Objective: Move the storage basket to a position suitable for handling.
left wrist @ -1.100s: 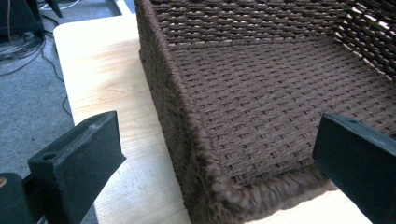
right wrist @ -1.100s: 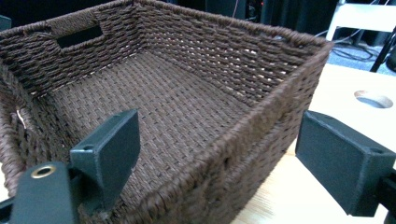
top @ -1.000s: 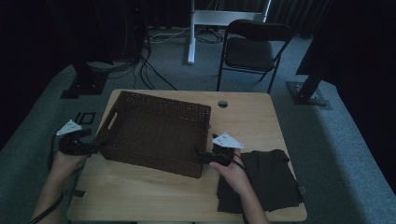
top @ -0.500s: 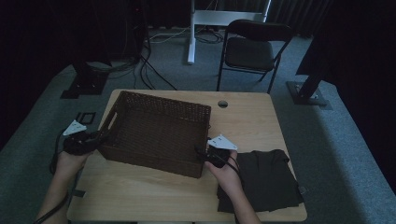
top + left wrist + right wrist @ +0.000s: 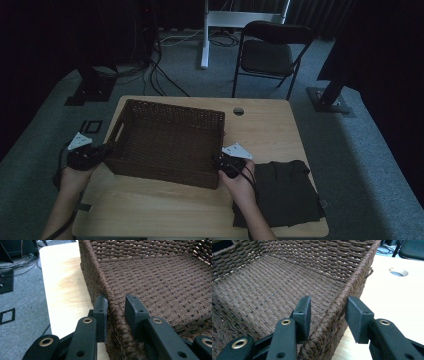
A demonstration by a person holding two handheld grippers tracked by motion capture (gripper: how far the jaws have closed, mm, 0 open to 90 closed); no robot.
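On the left half of the surface sits our brown woven basket, with its far side toward the back edge and its near side well back from the front edge. It has nothing in it.

We hold a tool in each hand, one at each short end of the basket. A second ago both tools were spread wide beside the basket walls. Now they have moved in over the rim.

Our left tool is at the basket's left wall, near its front left corner. Its jaws have just been closing, and now they pinch the rim, one jaw outside and one jaw inside. In the left gripper view the outside jaw lies flat on the weave. The inside jaw looks tight too.

Our right tool is at the right wall, near the front right corner. Its jaws have just been closing too. The rim is between them, but we see a gap on each side of it. So this tool is not pinching yet. It needs to squeeze a bit more.

We think this means we are getting ready to lift or slide the basket with both hands. One side is gripped and the other is nearly gripped. If we pull now, the right side may slip.

Near the front right corner of the surface lies a dark folded cloth, just beside our right hand. It is not in the basket.
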